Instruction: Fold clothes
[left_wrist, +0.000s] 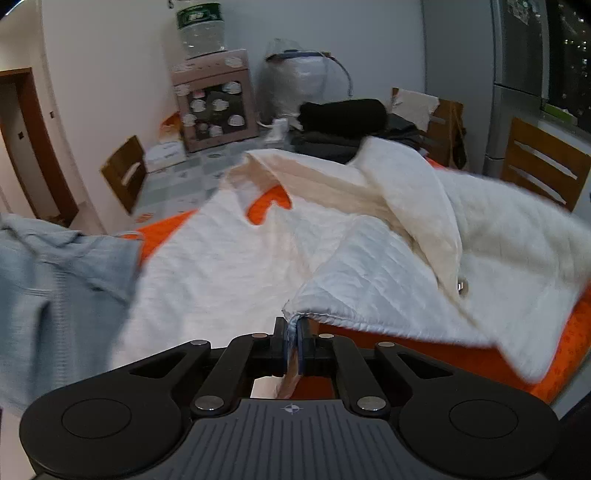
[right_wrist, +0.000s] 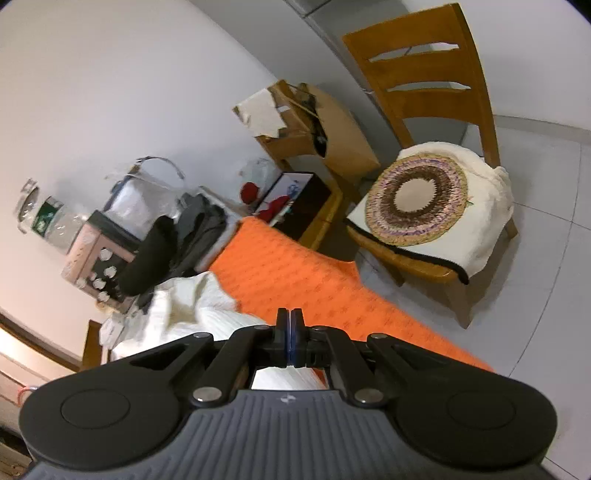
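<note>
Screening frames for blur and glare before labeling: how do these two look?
Left wrist: white jacket and blue garment smeared by motion blur, worst at the edges; tongs sharp. Right wrist: mostly crisp, chair and orange cloth clear, fabric at lower left blurred. Both: strong fisheye bending, no harsh glare.

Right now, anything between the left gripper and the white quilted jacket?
Nothing: the left gripper is already shut on a hem corner of the white quilted jacket spread over the orange cloth. The light blue garment lies off to its left.
</note>
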